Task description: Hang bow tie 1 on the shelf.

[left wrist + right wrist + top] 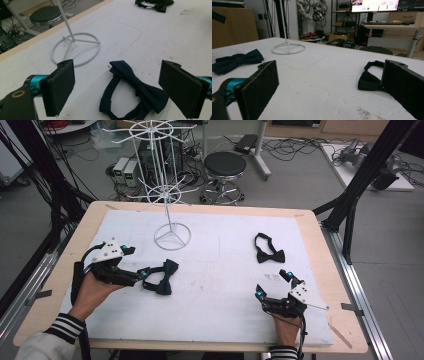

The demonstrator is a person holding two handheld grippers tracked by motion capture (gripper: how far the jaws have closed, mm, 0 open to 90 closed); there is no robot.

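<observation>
A round black stool (225, 166) stands on grey floor (300, 175) among what look like cables.

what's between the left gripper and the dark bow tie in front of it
Nothing visible. The left gripper has its jaws open with the navy bow tie lying flat on the white mat between them; the white wire stand sits farther off.

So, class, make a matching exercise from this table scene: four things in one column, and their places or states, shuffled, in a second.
Things:
1. navy bow tie
2. black bow tie
3. white wire stand
4. right gripper

Places or states:
A. upright at the mat's far side
B. open, near the mat's front right
C. just ahead of the left gripper
D. lying on the mat's right half

Pairs: 1-C, 2-D, 3-A, 4-B
</observation>
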